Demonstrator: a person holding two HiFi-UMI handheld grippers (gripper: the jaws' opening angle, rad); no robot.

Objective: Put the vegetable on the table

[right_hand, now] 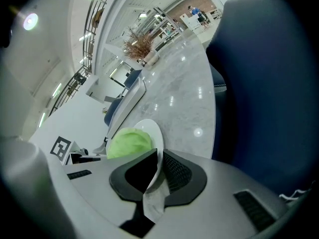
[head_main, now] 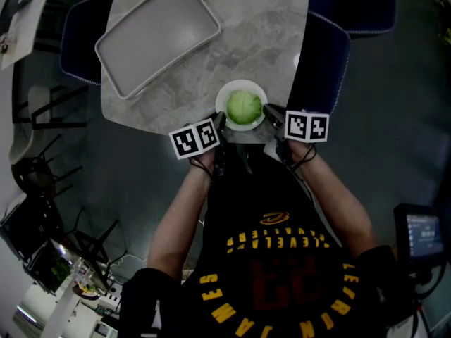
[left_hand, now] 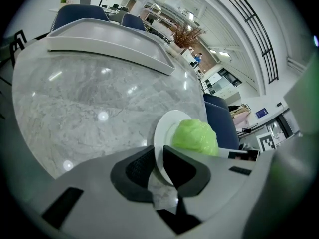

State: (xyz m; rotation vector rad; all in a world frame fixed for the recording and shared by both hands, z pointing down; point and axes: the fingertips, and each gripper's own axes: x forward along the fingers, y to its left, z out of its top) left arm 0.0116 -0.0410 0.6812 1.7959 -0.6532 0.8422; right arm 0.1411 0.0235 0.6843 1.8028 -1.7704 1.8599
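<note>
The left tongs (left_hand: pixel 158 164) are nearly closed, pinching the left rim of a white plate (head_main: pixel 223 96). The right tongs (right_hand: pixel 158 167) pinch the opposite rim the same way. A cabbage (head_main: pixel 244 108) sits in the middle of the plate, and the plate is at the near edge of the marble counter (head_main: pixel 246 20). I cannot tell whether its base already touches the stone.

To do this well, I would hold the plate level with even pressure on both sides. It should go further in from the edge, toward the grey tray (head_main: pixel 158 34) beyond the plate, and come down flat before either grip lets go.

The cabbage is pale green, round and tightly leaved. It fills most of the plate and looks likely to roll if the plate tips.
</note>
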